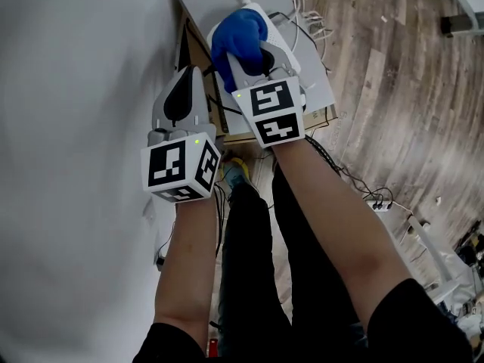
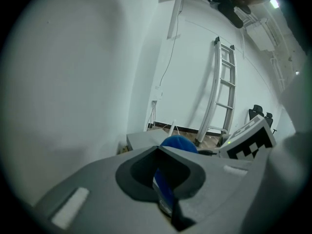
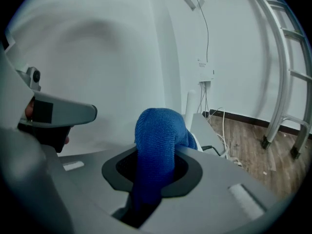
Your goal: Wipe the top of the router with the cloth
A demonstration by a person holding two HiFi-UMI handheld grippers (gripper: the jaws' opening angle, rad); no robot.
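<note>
Cloth on top of the router, close to the wall

The cloth [image 1: 239, 40] sits on the router [image 1: 276, 21], with its near end pinched in the right gripper [image 1: 253, 63]. A box [image 1: 231, 127] is under the router. The left gripper [image 1: 184, 97] is just left of the right one, next to the wall [image 1: 76, 89]. The floor [image 1: 393, 89] is on the right, with wires [image 1: 355, 181] lying on it.

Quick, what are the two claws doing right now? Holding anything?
Left claw: closed, holding nothing.
Right claw: closed on the bunched blue fuzzy cloth.
</note>
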